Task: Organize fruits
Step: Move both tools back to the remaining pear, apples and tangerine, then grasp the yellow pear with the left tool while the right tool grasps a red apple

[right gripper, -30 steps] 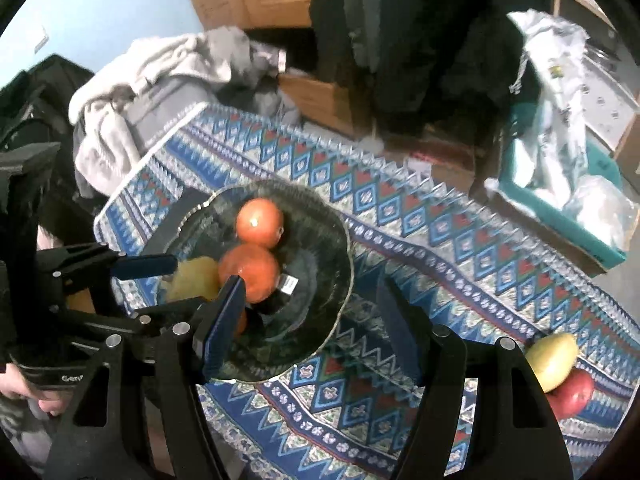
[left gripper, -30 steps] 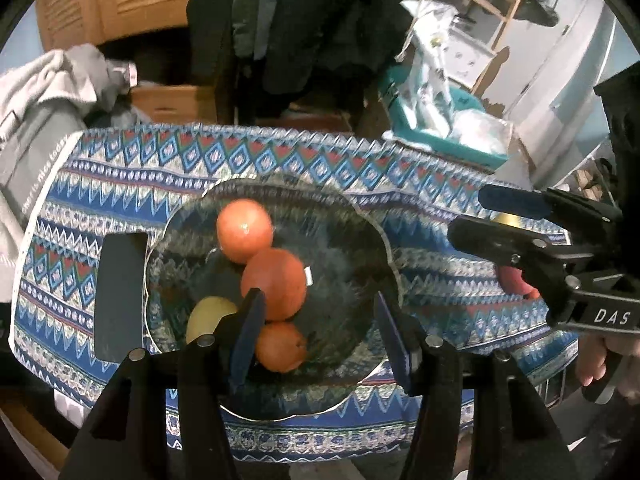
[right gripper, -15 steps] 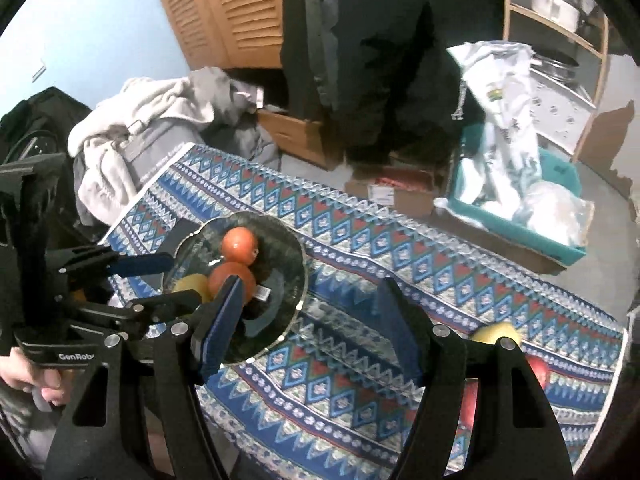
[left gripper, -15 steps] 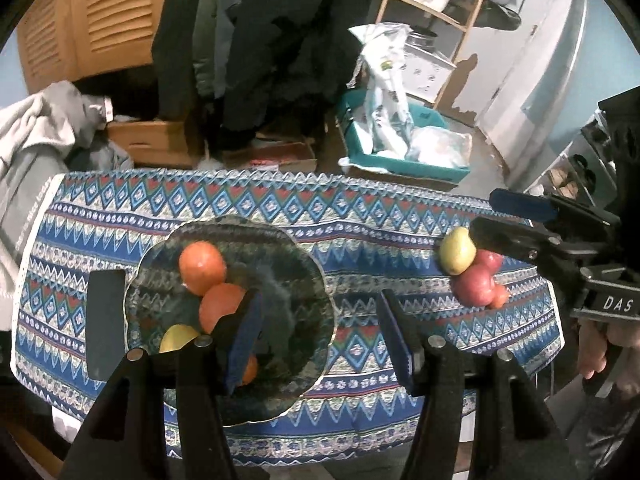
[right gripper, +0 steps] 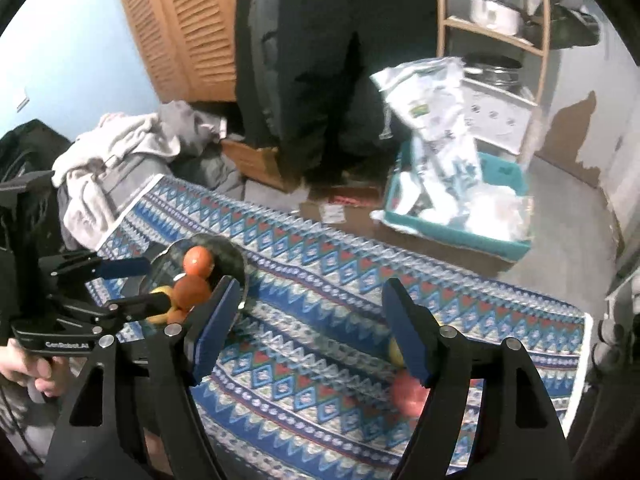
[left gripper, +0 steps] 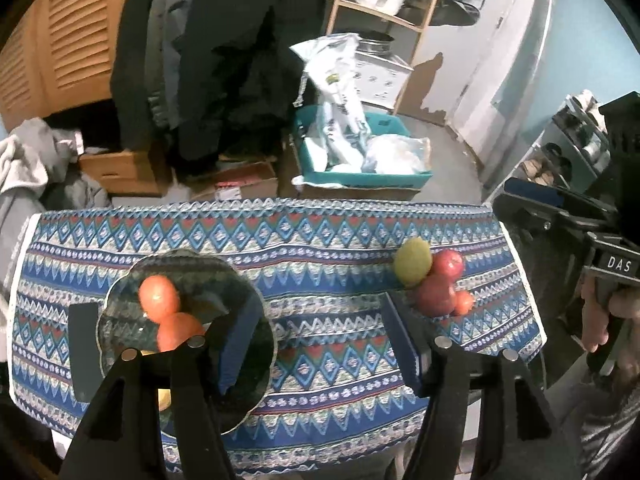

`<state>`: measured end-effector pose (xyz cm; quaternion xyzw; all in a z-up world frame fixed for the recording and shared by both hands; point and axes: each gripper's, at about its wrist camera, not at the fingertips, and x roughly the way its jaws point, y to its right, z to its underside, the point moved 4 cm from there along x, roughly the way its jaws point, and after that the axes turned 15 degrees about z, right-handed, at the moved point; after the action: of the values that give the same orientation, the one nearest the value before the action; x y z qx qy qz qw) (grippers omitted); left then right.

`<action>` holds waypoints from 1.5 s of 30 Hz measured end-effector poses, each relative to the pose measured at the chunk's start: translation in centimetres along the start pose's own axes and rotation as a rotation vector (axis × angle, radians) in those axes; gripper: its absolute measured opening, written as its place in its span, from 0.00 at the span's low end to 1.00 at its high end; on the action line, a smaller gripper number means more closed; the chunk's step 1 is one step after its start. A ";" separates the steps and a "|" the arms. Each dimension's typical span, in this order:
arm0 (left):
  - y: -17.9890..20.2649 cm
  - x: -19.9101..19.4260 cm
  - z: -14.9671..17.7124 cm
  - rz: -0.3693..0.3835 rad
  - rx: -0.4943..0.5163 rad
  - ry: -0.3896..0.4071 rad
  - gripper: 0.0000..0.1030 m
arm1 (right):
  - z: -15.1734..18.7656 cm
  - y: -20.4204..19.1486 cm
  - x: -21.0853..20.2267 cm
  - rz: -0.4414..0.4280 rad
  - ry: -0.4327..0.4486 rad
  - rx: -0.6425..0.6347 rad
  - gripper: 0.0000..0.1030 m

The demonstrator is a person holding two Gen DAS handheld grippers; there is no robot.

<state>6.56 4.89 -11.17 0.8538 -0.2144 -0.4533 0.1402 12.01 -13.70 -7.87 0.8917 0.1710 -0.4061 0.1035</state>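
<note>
A dark glass plate (left gripper: pixel 248 292) lies on the left of the patterned tablecloth (left gripper: pixel 320 240) and holds two oranges (left gripper: pixel 158 298) and a yellow fruit partly hidden by my fingers. On the right lie a green-yellow fruit (left gripper: pixel 412 261), two red apples (left gripper: pixel 434 298) and a small orange fruit (left gripper: pixel 464 302). My left gripper (left gripper: pixel 320 344) is open and empty above the table's near edge. My right gripper (right gripper: pixel 312 328) is open and empty, high over the cloth; the plate (right gripper: pixel 236 256) shows at its left, a red apple (right gripper: pixel 408 394) at its right.
The table's far edge drops to a floor with cardboard boxes (left gripper: pixel 244 180) and a teal bin of bags (left gripper: pixel 360 164). Dark coats (left gripper: pixel 224 52) hang behind. A pile of grey clothes (left gripper: pixel 24 168) lies at the left. A wooden shelf (left gripper: pixel 404 12) stands at the back right.
Both grippers have pulled back and up from the plate. The whole table and the fruit group at the right have come into view. Both stay open.
</note>
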 end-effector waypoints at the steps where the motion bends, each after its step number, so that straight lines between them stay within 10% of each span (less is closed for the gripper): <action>1: 0.5 0.2 -0.2 0.006 0.004 -0.002 0.63 | 0.0 0.6 -0.2 0.003 0.001 0.010 0.73; 26: 8.2 8.7 -1.9 0.084 0.115 -0.135 0.71 | 6.0 13.2 0.4 0.118 -0.070 0.202 0.76; 45: 7.2 17.6 -1.9 0.081 0.102 -0.268 0.71 | 12.2 15.5 9.7 0.142 -0.316 0.267 0.77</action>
<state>15.12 -9.99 -19.57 0.7822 -0.2883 -0.5457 0.0850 15.57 -29.79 -22.49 0.8325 0.0343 -0.5516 0.0382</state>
